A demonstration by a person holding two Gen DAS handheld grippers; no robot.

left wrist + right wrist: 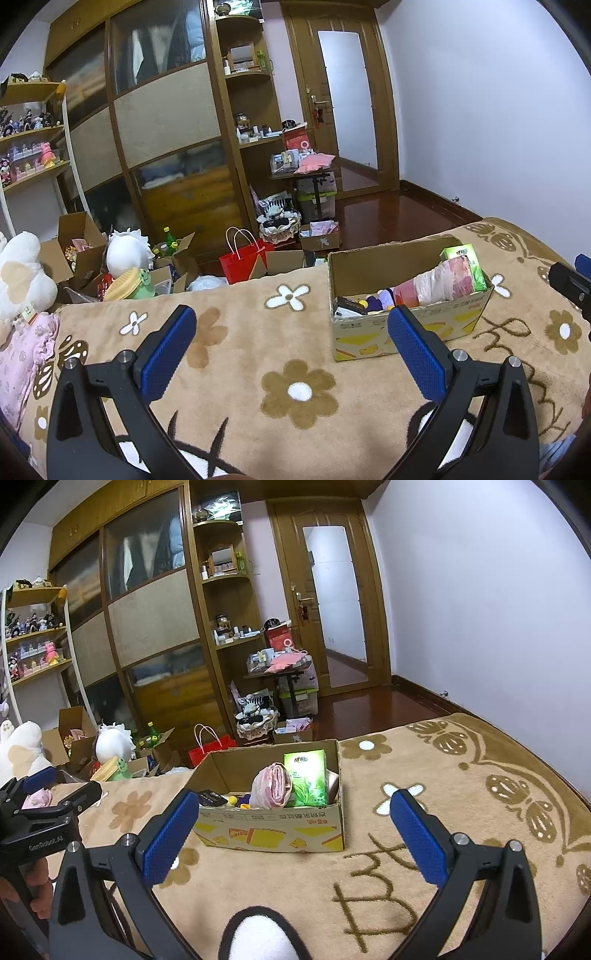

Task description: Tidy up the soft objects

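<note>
Left wrist: one cardboard box (406, 332), two grippers.

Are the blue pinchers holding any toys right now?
No. The left gripper and the right gripper are both open, with nothing between their fingers. They hover over the blanket near the cardboard box.

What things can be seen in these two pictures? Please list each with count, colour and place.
cardboard box: one, brown and yellow, on the blanket
green packet: one, in the box, right side
pink wrapped bundle: one, in the box
blanket: one, tan with flowers, on the bed
pink cloth: one, blanket's left edge
red bag: one, on the floor
left gripper: open, empty
right gripper: open, empty
</note>
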